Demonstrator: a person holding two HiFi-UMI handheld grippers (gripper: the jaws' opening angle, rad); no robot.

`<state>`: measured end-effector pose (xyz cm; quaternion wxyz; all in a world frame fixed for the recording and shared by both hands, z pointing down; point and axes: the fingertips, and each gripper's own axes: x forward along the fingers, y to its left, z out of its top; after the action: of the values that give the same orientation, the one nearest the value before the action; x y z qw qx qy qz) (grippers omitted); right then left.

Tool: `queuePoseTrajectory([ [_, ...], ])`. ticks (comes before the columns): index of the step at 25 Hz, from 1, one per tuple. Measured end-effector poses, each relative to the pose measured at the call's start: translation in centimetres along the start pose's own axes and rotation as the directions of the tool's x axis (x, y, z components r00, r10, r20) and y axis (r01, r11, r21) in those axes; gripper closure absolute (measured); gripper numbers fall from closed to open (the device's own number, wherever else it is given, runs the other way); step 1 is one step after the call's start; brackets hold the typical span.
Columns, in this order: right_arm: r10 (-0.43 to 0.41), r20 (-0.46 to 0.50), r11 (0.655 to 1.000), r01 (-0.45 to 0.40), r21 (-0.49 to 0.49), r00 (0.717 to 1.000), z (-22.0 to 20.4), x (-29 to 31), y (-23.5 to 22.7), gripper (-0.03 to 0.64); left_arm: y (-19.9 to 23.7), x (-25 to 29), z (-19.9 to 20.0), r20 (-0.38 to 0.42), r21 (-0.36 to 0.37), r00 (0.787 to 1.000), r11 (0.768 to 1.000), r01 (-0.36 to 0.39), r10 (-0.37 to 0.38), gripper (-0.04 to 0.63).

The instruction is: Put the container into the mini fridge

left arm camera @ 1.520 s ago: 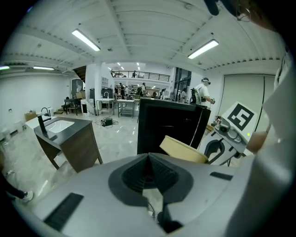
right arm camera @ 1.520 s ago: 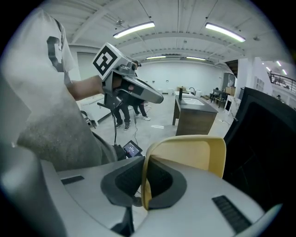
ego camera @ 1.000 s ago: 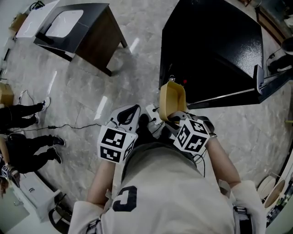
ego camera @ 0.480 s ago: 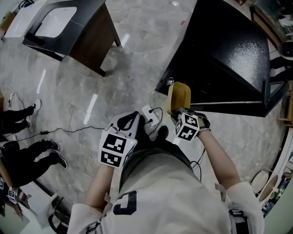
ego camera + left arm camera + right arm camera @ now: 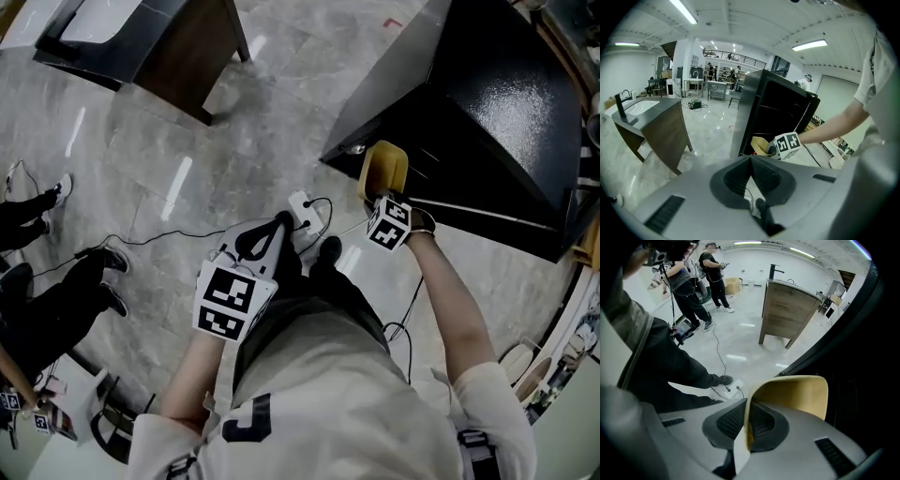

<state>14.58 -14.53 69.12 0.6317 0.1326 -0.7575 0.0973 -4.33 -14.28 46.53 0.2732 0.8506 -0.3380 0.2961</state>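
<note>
Head view is showing the right tongs [image 5: 379, 194] gripping a yellow container [image 5: 385, 167] by its near wall, with the person's right arm reaching forward. The container is hanging above the floor [image 5: 169, 150], right at the front corner of the black mini fridge [image 5: 487, 103]; whether any of it is already inside is not clear.

Right gripper view is looking along the right tongs [image 5: 746, 423], and their jaws are clamping the container's [image 5: 797, 392] thin wall between them. The open side of the container is facing away, toward the dark fridge [image 5: 867, 380].

Left gripper view is showing the left tongs [image 5: 751, 172] clenched, jaws meeting with nothing between them. Past them the container [image 5: 759, 146] is sitting low against the fridge's [image 5: 773, 108] dark front.

In the head view the left tongs [image 5: 270, 232] are being held close to the person's body, well apart from the container. A white power strip [image 5: 302, 208] with a cable is lying on the floor between the two grippers. A wood-sided cabinet [image 5: 183, 42] is standing at the upper left, and another person's legs [image 5: 56, 291] are showing at the left edge.
</note>
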Motion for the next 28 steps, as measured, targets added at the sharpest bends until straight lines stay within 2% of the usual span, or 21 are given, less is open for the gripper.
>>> queuePoseTrajectory([
  [7,-0.02,-0.043,1.0,0.019,-0.015,0.999,-0.2,2.8,-1.7,0.586,0.8,-0.1,-1.7,-0.021,-0.032,1.0,0.999,-0.013,0.012,0.541],
  [19,-0.145,-0.055,0.988,0.142,-0.058,0.988,-0.5,4.4,-6.7,0.586,0.9,0.3,-3.5,-0.053,-0.07,0.998,0.997,-0.03,0.027,0.541],
  [28,-0.273,-0.037,0.961,0.27,-0.061,0.961,-0.7,5.4,-10.3,0.584,1.2,1.3,-4.7,-0.069,-0.084,0.998,0.996,-0.02,0.014,0.541],
])
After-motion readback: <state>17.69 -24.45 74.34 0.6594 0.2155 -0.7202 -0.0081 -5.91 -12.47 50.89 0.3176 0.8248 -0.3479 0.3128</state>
